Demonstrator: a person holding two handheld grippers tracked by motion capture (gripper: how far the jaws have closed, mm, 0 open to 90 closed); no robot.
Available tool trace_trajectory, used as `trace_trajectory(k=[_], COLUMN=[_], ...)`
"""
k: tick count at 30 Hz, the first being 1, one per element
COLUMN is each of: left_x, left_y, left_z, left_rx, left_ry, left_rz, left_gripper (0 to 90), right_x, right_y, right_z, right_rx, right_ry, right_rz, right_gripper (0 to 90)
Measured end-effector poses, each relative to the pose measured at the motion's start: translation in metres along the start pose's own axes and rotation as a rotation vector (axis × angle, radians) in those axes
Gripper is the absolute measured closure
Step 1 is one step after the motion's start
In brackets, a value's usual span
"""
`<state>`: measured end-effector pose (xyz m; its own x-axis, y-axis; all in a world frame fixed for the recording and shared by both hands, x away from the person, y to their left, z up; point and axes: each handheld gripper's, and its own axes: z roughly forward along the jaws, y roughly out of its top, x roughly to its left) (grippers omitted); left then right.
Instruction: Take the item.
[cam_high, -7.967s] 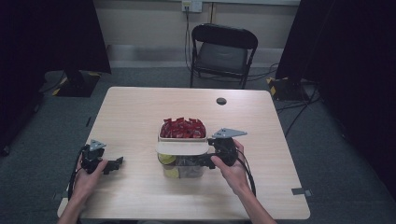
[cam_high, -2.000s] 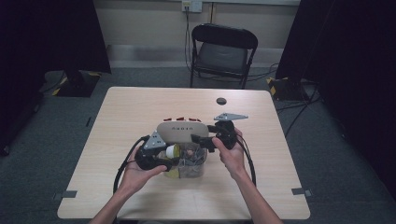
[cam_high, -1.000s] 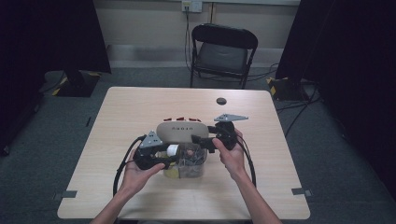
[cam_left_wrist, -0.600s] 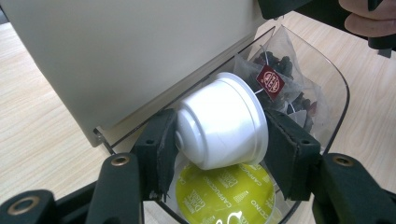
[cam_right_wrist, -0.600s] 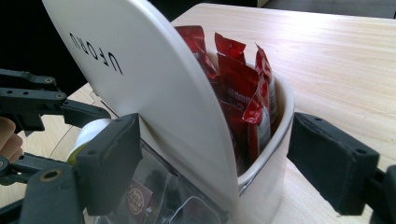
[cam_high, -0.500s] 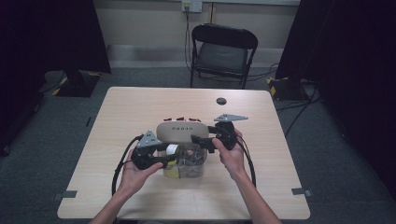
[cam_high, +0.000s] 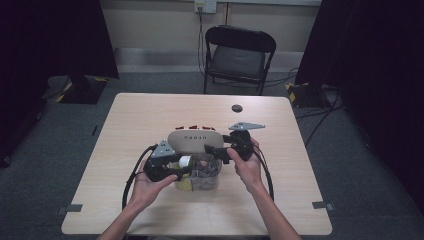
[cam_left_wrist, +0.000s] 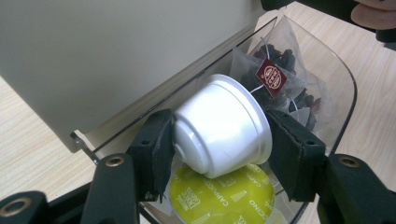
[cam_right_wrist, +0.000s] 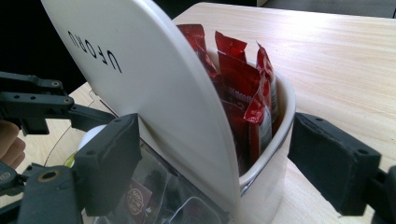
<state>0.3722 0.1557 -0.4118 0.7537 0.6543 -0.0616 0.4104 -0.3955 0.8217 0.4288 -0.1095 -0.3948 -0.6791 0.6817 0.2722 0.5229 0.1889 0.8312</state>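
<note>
A storage box stands mid-table with its cream lid tipped up. Behind the lid stand red sachets. The clear front compartment holds tea bags and a yellow capsule. My left gripper is shut on a white capsule just above that compartment. Its jaws have just eased open slightly, but both pads still press on the capsule. My right gripper is open and straddles the lid's right edge. Its left pad rests against the lid's outer face, and the other stands beside the box's rear wall.
The pale wooden table has a small black round object near its far edge. A black folding chair stands beyond the table. Cables trail from both grippers toward the near edge.
Since the oldest frame the lid has been raised, and the left hand has come from the table's left to the box front. Over the last second both hands stay put.
</note>
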Motion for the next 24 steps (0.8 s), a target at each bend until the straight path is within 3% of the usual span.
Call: trace_trajectory(k=[4, 24], left_x=[0.004, 0.001], left_y=[-0.001, 0.006], left_z=[-0.008, -0.024], left_rx=[-0.028, -0.082], left_ry=[-0.009, -0.022], left_rz=[-0.015, -0.005], left_gripper=[46.1, 46.2], right_x=[-0.001, -0.001], right_y=[-0.001, -0.001], right_z=[0.000, 0.000], right_rx=[0.000, 0.000], right_ry=[0.002, 0.000], right_rz=[0.004, 0.005], right_gripper=[16.5, 16.5])
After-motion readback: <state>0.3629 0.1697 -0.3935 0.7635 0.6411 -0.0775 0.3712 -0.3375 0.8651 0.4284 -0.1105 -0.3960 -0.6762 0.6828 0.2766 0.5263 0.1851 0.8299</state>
